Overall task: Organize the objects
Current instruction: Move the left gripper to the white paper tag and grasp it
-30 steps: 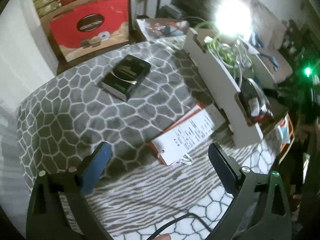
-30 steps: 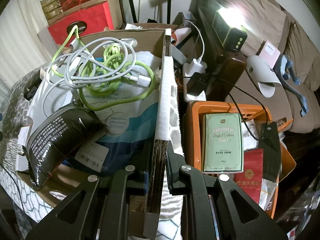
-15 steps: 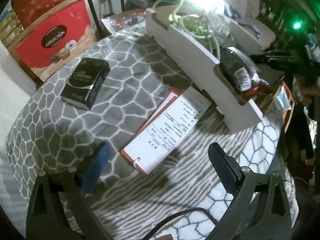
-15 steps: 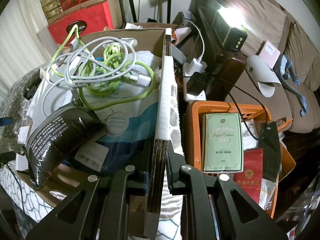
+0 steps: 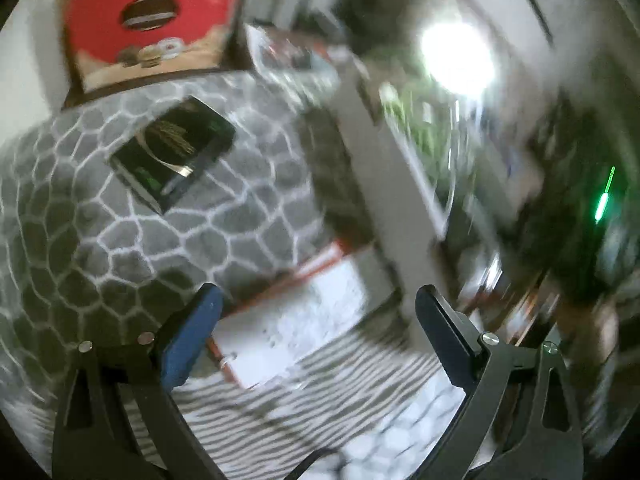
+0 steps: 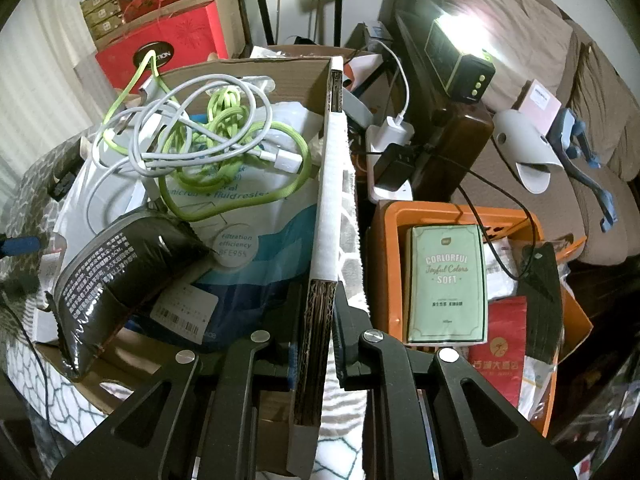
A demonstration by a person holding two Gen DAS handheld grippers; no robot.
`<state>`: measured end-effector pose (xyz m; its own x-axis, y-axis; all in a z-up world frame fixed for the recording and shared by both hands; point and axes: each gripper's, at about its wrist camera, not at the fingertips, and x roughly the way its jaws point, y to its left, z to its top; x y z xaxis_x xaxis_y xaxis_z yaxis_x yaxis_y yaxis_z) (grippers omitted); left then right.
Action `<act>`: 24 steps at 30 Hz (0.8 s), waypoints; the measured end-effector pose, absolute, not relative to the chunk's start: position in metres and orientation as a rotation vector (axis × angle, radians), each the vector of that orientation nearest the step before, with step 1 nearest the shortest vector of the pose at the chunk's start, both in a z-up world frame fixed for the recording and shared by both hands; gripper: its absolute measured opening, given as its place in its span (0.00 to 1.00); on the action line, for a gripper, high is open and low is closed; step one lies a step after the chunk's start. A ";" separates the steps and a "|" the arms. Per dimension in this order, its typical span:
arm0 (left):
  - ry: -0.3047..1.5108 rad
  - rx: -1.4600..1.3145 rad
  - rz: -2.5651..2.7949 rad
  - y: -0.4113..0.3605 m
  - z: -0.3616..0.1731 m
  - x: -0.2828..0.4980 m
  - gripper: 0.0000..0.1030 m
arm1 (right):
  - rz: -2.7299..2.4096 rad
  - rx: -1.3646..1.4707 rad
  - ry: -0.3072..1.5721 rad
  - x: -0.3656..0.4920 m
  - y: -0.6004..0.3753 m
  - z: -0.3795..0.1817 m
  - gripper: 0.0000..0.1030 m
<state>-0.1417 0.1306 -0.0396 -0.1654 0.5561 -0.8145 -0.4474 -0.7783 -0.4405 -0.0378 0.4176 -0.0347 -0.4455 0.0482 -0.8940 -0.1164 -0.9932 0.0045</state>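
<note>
My right gripper is shut on the side wall of a cardboard box. Inside the box lie tangled white and green cables, a blue-and-white mask bag and a black packet. In the blurred left wrist view my left gripper stands open above an orange-edged white paper pad on the grey patterned cloth. A black box lies farther back on the cloth. The cardboard box's wall runs to the right of the pad.
An orange basket with a green tissue pack stands right of the cardboard box. Red gift boxes are stacked behind the table. A lit lamp, chargers and a sofa lie beyond.
The left wrist view has swung and blurred, and the paper pad now sits lower, between the open fingers. The right gripper and the cardboard box have not moved.
</note>
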 end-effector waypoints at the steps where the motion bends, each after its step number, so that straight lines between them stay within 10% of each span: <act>1: -0.203 -1.448 2.012 0.125 -0.038 -0.144 0.94 | 2.589 -1.599 0.099 -0.038 0.418 -0.035 0.12; 7: -0.209 -1.448 2.094 0.123 -0.031 -0.144 0.94 | 2.588 -1.600 0.102 -0.038 0.418 -0.035 0.12; 24: 0.686 -1.394 2.068 0.166 -0.059 -0.103 0.94 | 2.589 -1.603 0.103 -0.038 0.417 -0.036 0.12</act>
